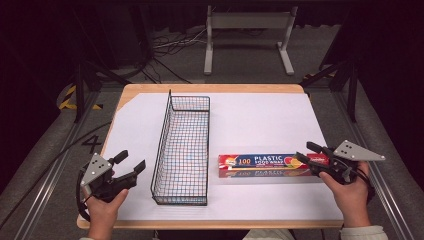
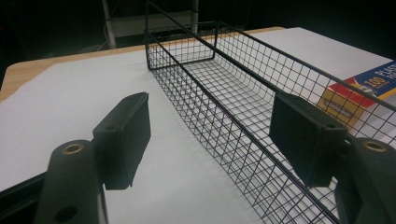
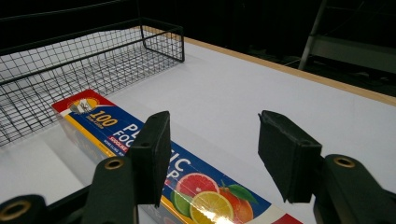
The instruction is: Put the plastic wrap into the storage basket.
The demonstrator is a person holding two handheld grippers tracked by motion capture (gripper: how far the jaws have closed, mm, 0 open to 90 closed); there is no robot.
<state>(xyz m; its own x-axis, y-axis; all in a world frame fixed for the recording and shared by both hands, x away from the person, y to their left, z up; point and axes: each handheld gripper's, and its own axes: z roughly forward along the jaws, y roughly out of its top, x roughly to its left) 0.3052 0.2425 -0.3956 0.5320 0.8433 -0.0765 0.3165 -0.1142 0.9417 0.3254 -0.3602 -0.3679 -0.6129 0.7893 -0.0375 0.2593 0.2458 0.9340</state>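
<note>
Flat on white table (image 1: 260, 125), long blue-and-red plastic wrap box (image 1: 270, 162) with citrus print, right hand-held gripper (image 1: 306, 152) released over its end.

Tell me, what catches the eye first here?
A long black wire basket stands empty mid-table, running away from the person. Right of it lies a bright food wrap box with printed citrus slices. The open right gripper hovers at the box's right end; the left gripper, also open, waits left of the basket.
</note>
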